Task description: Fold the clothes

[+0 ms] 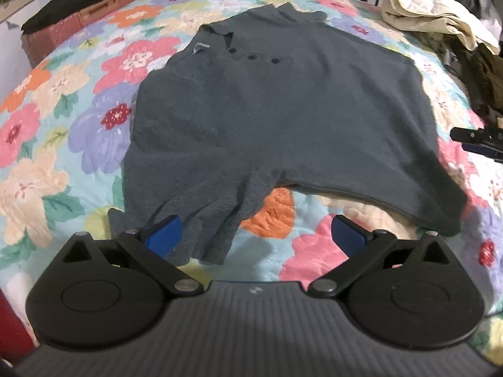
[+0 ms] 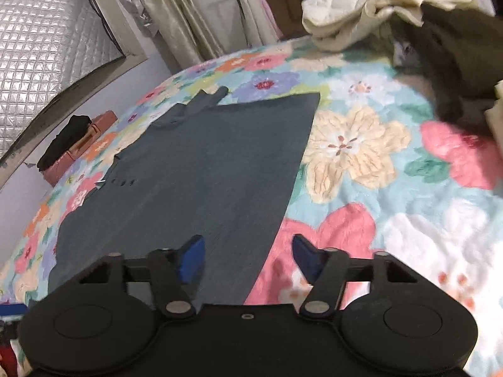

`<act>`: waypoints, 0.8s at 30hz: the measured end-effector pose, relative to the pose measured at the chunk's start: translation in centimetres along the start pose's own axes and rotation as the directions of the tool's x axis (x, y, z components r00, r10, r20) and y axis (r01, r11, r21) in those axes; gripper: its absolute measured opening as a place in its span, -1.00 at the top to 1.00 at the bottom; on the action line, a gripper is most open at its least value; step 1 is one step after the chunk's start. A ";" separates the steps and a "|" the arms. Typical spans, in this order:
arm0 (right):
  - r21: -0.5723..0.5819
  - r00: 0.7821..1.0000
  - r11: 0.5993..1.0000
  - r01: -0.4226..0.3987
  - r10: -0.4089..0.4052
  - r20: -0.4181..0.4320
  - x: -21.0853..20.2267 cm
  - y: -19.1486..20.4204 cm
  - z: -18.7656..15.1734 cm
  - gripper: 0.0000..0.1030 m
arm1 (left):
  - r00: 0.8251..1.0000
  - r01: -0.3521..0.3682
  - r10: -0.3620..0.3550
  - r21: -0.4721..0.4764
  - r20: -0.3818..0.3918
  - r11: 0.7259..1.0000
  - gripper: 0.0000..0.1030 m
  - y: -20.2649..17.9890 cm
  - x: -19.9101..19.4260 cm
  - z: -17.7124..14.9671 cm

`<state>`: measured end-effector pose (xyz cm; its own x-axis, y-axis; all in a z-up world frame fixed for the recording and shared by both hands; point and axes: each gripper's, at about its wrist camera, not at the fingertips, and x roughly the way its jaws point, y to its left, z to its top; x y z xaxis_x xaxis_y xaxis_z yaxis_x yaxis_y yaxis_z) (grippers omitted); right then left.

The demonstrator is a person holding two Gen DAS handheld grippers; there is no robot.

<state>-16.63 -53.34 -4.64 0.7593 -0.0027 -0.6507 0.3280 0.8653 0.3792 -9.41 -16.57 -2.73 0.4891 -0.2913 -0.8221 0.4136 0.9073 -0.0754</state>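
Right gripper (image 1: pixel 481 143): cut off by the left wrist view's right edge, only a dark tip shows.
Shirt (image 2: pixel 195 169): near hem hidden behind the right gripper's body.
Dark clothes pile (image 2: pixel 452 62): blurred, garments indistinguishable.
Cream quilt (image 1: pixel 430 9): partly cropped at the top.

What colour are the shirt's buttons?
Dark navy buttons on the grey-blue shirt; clearest in the left wrist view.

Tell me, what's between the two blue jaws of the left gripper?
In the left wrist view, the left gripper is open. Between its jaws lie a sleeve of the dark shirt and bare flowered quilt.
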 end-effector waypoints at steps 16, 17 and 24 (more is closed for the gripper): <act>-0.258 0.987 0.954 0.154 -0.160 -0.003 4.3 -0.1 0.3 0.94 | 0.998 -0.046 0.042 -0.091 -0.046 0.995 -1.00 3.2 3.9 0.7; -0.233 0.988 0.962 0.140 -0.151 -0.028 4.8 -0.5 0.2 0.94 | 0.998 -0.050 0.045 -0.087 -0.051 0.995 -1.00 3.1 4.2 0.7; -0.117 0.996 0.991 0.069 -0.076 -0.054 4.3 -0.6 0.9 0.27 | 0.998 -0.039 0.034 -0.090 -0.053 0.995 -1.00 3.3 4.0 0.5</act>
<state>-13.07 -54.26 -7.09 0.7008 -0.0416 -0.7121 0.3118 0.9158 0.2534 -5.72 -14.89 -6.02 0.4617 -0.2434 -0.8530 0.3235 0.9416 -0.0936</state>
